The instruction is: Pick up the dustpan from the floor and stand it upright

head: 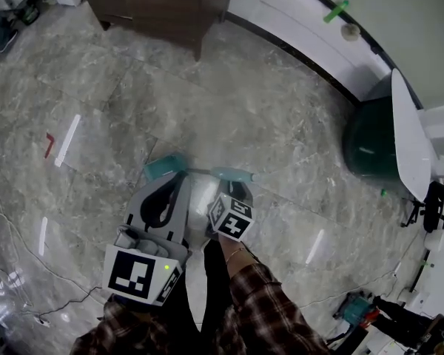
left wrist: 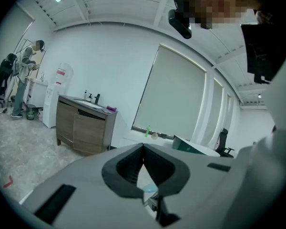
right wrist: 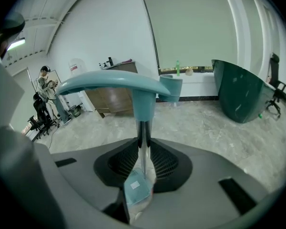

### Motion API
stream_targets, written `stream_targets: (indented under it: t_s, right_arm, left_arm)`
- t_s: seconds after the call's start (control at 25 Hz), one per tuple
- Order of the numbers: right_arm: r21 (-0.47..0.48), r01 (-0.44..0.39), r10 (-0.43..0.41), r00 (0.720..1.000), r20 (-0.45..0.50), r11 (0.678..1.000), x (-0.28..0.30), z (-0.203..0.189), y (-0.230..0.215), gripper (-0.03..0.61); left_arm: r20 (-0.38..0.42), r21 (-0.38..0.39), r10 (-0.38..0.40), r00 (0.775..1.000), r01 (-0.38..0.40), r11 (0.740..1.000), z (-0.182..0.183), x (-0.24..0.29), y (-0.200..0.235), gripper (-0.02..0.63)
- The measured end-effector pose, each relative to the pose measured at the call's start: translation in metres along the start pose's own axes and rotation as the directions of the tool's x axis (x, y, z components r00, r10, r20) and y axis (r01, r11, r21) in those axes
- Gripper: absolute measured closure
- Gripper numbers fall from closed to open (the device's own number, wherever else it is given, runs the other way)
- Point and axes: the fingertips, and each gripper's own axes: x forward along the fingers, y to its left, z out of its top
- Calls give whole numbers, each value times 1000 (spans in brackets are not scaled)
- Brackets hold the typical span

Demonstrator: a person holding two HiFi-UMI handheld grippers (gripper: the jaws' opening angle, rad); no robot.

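The dustpan hangs off the marble floor by its thin metal pole (right wrist: 142, 137), and my right gripper (right wrist: 143, 140) is shut on that pole. Its teal T-shaped handle (right wrist: 119, 87) stands beyond the jaw tips. Its teal pan (right wrist: 136, 189) shows below, through the gap behind the jaws. In the head view the teal handle (head: 233, 174) lies just ahead of the right gripper (head: 220, 197). My left gripper (head: 176, 180) is alongside on the left, and another teal part (head: 165, 166) sits at its tips. In its own view the left gripper (left wrist: 143, 147) has its tips together with nothing between them.
A brown wooden cabinet (head: 155, 6) stands at the back. A dark green bin with a white lid (head: 370, 143) is at the right by the wall. Cables (head: 7, 272) trail on the floor at the left, near white tape strips (head: 66, 140). A person (right wrist: 47, 92) stands far off.
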Motion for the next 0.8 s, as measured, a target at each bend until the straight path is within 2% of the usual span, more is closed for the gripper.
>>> stream_targets:
  t_s: [0.36, 0.8]
  right_arm:
    - [-66, 15, -17, 999, -37, 998, -11, -12, 53, 491]
    - [-87, 17, -20, 999, -32, 996, -20, -22, 59, 489]
  left_arm:
    - [4, -15, 50, 999, -50, 999, 19, -41, 45, 603]
    - [17, -20, 39, 999, -39, 999, 15, -64, 53, 603]
